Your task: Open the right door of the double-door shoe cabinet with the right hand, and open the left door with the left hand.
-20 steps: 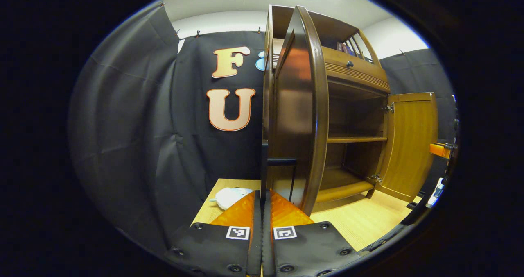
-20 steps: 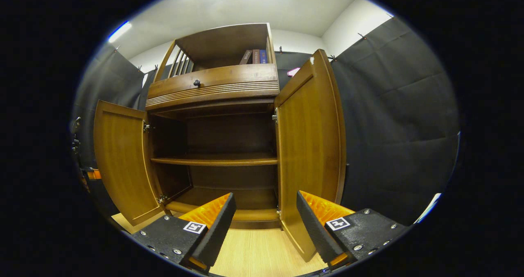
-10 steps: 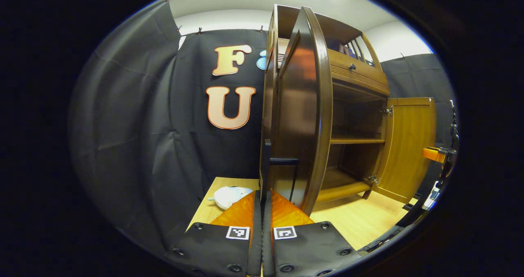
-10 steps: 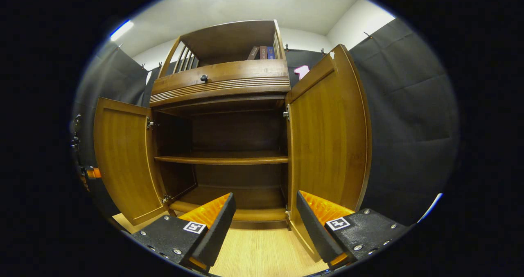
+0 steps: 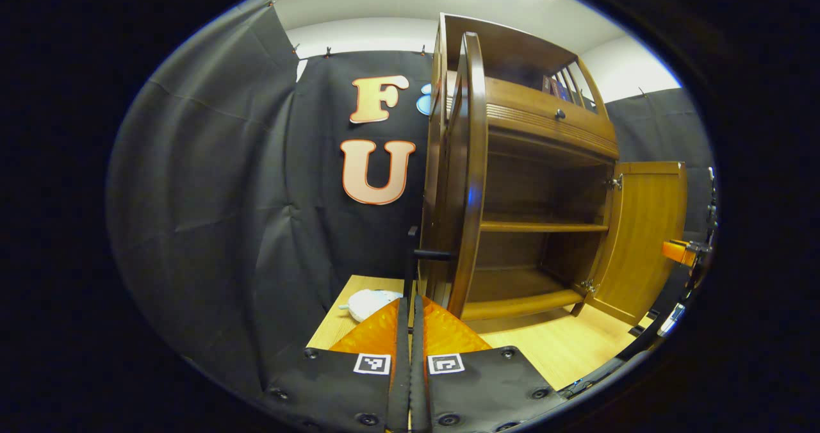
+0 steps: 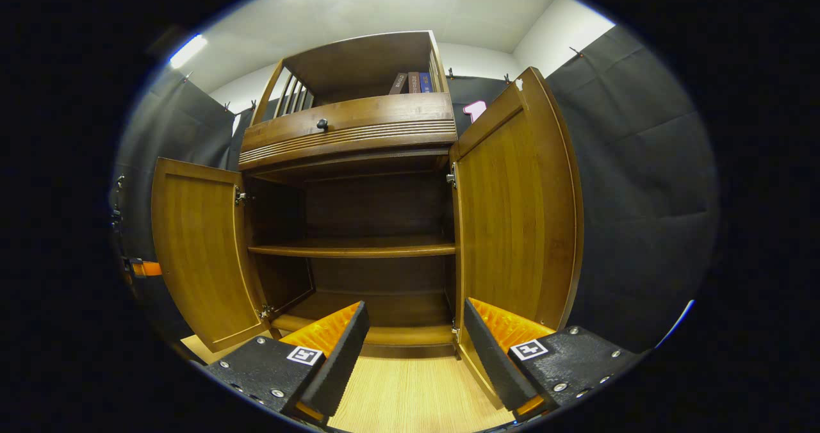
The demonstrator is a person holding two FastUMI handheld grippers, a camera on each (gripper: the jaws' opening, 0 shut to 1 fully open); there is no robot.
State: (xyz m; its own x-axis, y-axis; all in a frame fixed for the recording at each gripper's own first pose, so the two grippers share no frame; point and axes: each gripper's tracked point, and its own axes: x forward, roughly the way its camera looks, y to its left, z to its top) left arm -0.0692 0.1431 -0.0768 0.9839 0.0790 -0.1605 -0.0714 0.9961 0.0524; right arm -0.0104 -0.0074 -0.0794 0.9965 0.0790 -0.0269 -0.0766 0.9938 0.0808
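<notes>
A: Start at the left. What was the left tongs doing?

B: Its fingers were pressed together on the dark handle of the left door, as far as the left gripper view showed. The door stood edge-on to that camera, swung well out from the shoe cabinet. I judged the pinch was there so the door could be pulled round on its hinges.

A: Anything beside it?

B: A small white object lay on the pale wooden floor by the cabinet's left side, apart from the door. I couldn't tell what it was.

A: And the middle?

B: In the right gripper view the cabinet's inside was bare: one shelf across, a drawer with a dark knob above, a few books on top.

A: Then the right side?

B: The right door stood wide open, its inner face toward the camera. The right tongs hung spread before the opening, gripping nothing, just beside that door's lower edge. I took that as its share being finished.

A: So the task?

B: Nearly complete, by my reading; both doors were open.
</notes>
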